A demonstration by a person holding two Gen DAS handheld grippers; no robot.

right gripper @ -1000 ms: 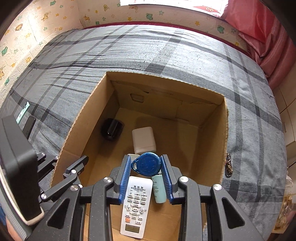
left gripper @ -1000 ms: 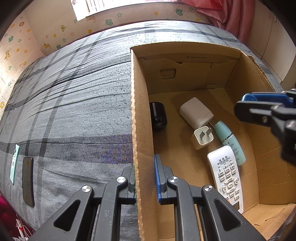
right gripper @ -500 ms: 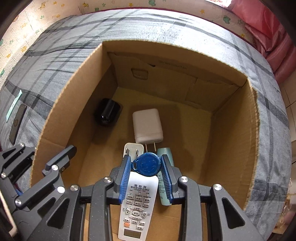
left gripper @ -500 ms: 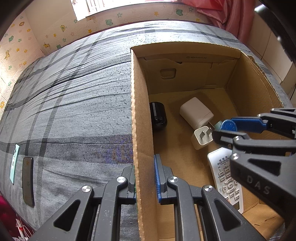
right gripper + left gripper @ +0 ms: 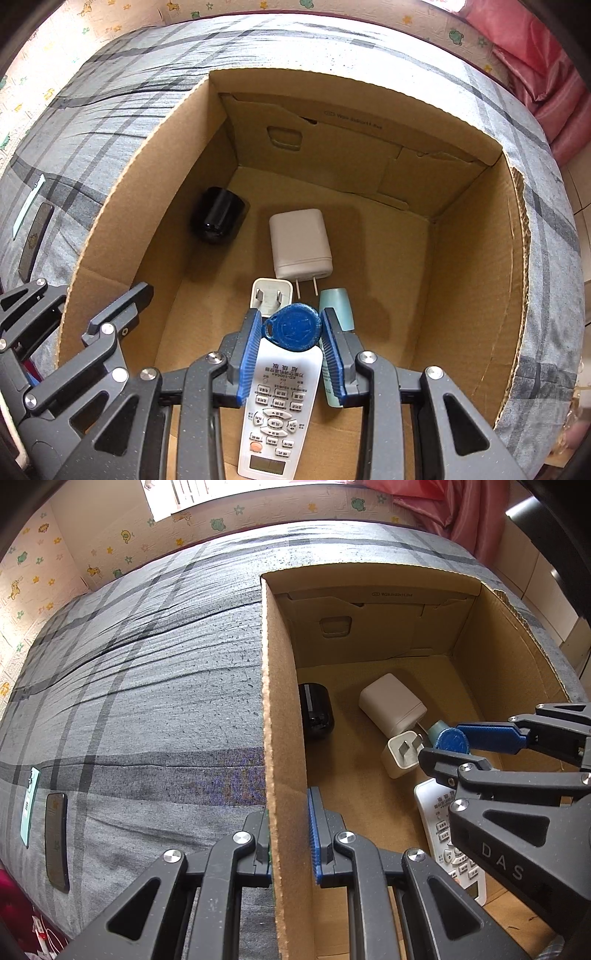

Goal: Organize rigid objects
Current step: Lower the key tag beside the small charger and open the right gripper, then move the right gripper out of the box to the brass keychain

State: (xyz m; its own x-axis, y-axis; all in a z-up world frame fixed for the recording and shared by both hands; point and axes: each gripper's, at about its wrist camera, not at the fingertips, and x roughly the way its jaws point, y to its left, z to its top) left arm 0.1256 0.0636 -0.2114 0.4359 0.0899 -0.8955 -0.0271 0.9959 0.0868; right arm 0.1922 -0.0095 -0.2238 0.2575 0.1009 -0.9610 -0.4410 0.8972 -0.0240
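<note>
While left tongs [image 5: 290, 840] clamp the box [image 5: 280, 716] wall | right tongs [image 5: 291, 341] grip blue fob [image 5: 295, 326], low inside box just above remote [image 5: 280, 398] | step: placing fob | next: part tongs, drop fob on clear floor beside chargers [image 5: 301, 243].

The teal bottle [image 5: 334, 314] shows only its cap end; the right gripper [image 5: 291, 328] and its blue key fob [image 5: 293, 326] cover the rest. The white remote [image 5: 277, 406] runs under the fob, its buttons too small to read. A dark flat thing [image 5: 56, 843] on the bedspread [image 5: 147, 701], perhaps a phone, is too distorted to identify.
</note>
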